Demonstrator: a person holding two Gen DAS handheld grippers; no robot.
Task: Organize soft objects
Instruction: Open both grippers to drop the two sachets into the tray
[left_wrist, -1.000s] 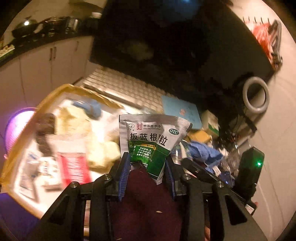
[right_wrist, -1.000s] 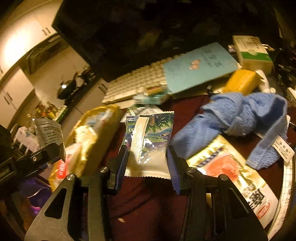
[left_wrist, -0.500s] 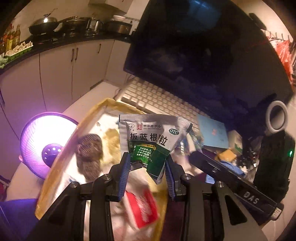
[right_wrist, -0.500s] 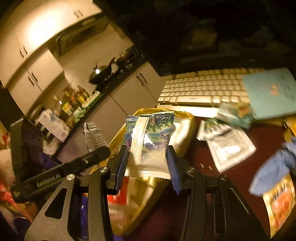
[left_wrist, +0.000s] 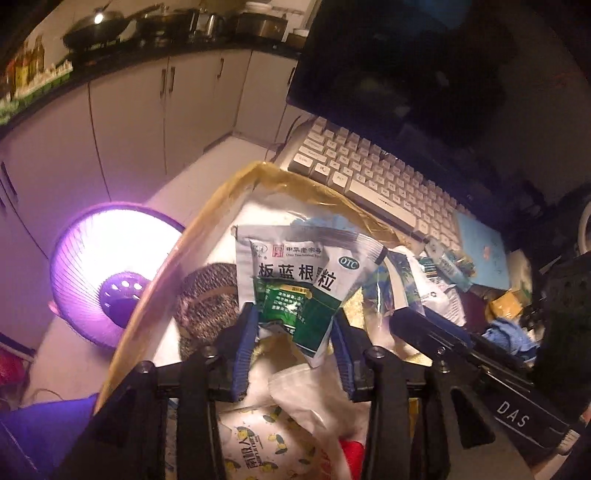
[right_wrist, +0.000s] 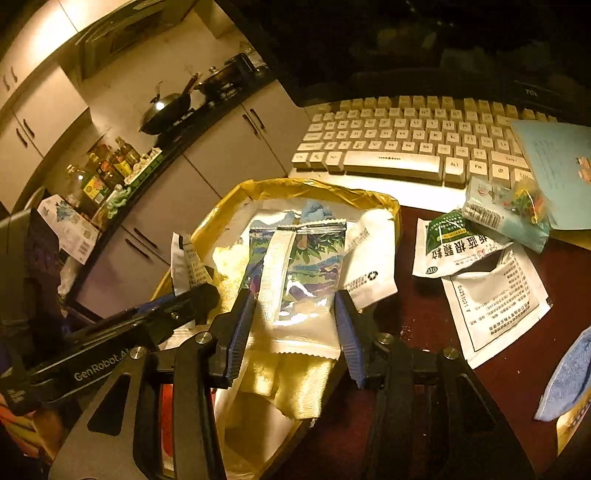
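A white and green medicine sachet (left_wrist: 295, 273) stands between the blue pads of my left gripper (left_wrist: 293, 314). Its jaws are opening, and the pads still touch the sachet. My right gripper (right_wrist: 295, 299) holds a clear snack packet with a leaf print (right_wrist: 299, 273). Those jaws are opening too, with the packet still between the pads. Both grippers hang over the yellow-lined bin (right_wrist: 295, 184), whose rim also shows from the left wrist (left_wrist: 258, 173). Inside lie a yellow cloth (right_wrist: 291, 380), a brown scrubber (left_wrist: 207, 295) and several packets. The left gripper's finger (right_wrist: 184, 299) reaches in beside the right.
Behind the bin lie a white keyboard (right_wrist: 399, 144) and a dark monitor (left_wrist: 424, 74). More sachets (right_wrist: 491, 295), a blue booklet (right_wrist: 557, 162) and a blue cloth (right_wrist: 569, 380) lie on the dark red table at the right. A purple fan (left_wrist: 110, 273) stands left of the bin.
Both grippers have swung left from the cluttered table to above the yellow-lined bin, each carrying its packet. They now sit side by side and a little lower over it.
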